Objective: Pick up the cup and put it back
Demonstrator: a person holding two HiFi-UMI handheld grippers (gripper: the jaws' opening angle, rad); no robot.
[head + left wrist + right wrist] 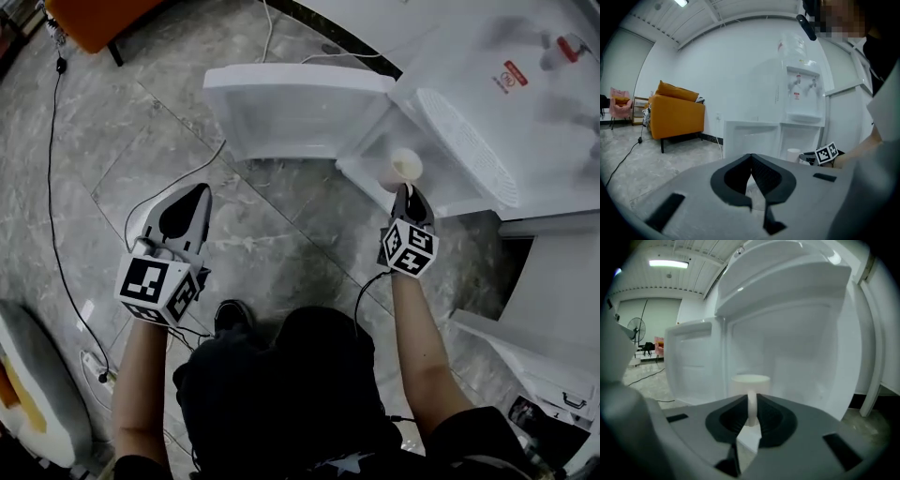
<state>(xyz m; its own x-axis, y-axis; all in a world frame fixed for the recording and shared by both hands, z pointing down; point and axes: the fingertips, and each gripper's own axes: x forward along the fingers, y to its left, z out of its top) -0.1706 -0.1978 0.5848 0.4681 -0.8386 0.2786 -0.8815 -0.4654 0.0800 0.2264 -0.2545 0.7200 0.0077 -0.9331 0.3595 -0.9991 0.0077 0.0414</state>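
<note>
A white cup (405, 167) with a handle sits at the mouth of the water dispenser's lower cabinet (375, 155). My right gripper (406, 192) is shut on the cup's handle (752, 405). The cup's body (750, 382) stands upright just beyond the jaws, with the white cabinet wall behind it. I cannot tell whether the cup rests on the shelf or hangs above it. My left gripper (199, 195) hovers over the floor to the left, shut with nothing in it (751, 158). From the left gripper view the cup (793, 154) shows beside the right gripper's marker cube (827, 152).
The cabinet door (295, 108) stands swung open to the left. The white water dispenser (487, 112) has taps (805, 83) above a drip tray. An orange sofa (677, 115) stands far left. Cables (56, 216) and a power strip (94, 366) lie on the marble floor.
</note>
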